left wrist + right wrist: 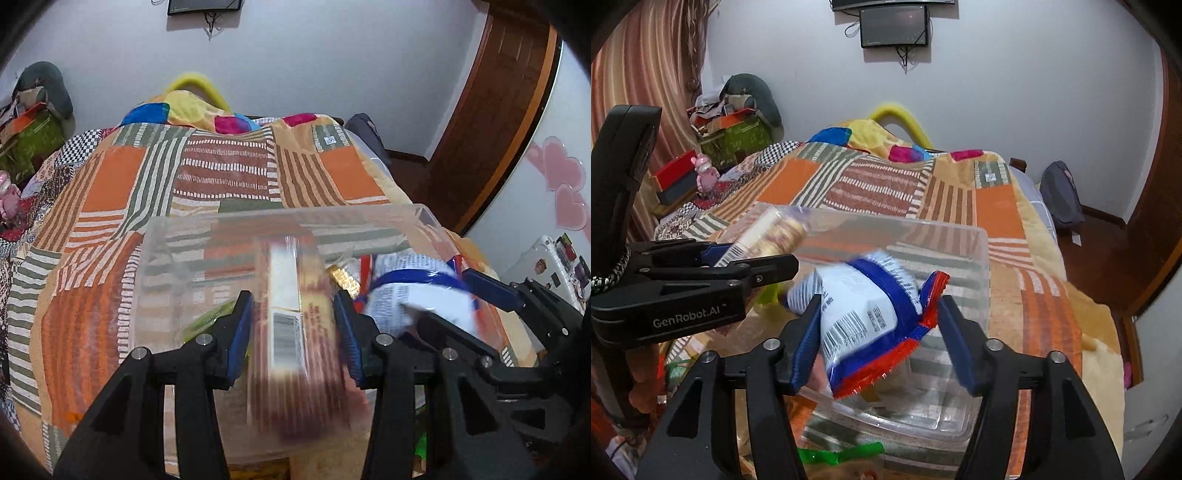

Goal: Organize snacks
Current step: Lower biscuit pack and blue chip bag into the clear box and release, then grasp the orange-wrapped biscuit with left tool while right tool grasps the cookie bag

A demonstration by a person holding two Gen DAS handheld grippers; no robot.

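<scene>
While both tools hang over clear bin (960,236) on bed (229,166), we see collision risk: left tool (295,328) and right tool (877,338) crowd same opening. Left tool pinches long brown cracker pack (295,332); right tool pinches white-blue snack bag (864,314) by crinkled body, red seam free. We judge slick film may slip, bag dropping outside rim. Bin looks mostly unfilled; green wrapper (838,456) lies beside it.

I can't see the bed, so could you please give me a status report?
Left gripper shut on brown biscuit packet. Right gripper holds white-blue snack bag. Both over clear plastic bin. Nothing blocking.
</scene>
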